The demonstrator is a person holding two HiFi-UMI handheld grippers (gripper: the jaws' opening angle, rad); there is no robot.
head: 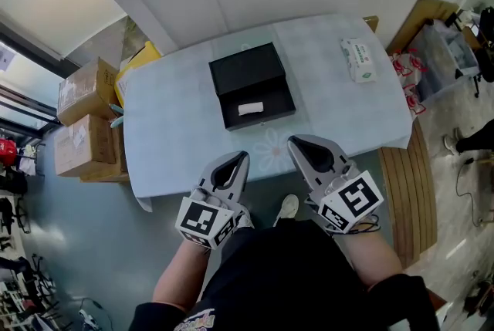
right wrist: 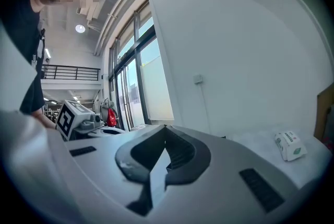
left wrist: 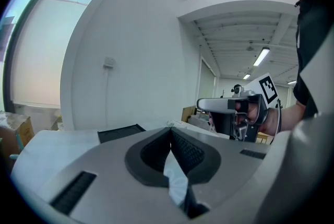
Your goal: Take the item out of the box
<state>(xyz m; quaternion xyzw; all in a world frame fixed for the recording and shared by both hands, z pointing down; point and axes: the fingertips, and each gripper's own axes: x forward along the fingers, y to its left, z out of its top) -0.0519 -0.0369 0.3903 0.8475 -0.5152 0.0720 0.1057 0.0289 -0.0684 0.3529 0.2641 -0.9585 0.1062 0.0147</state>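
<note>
Both sets of jaws are pressed together and empty: left gripper (head: 244, 157) and right gripper (head: 293, 141) hover side by side at the near edge of the pale cloth-covered table (head: 170, 136), with the open black rectangular box (head: 248, 69) at 12 o'clock from them. The small flat white item (head: 250, 108) lies loose in the box's tray, the half at 6 o'clock, with the lid flipped back toward 12. Best bet: one gripper spreads before dropping in, comes down steeply and pinches the item's thin edges clear of the tray wall, while the other steadies the box if it slides.
</note>
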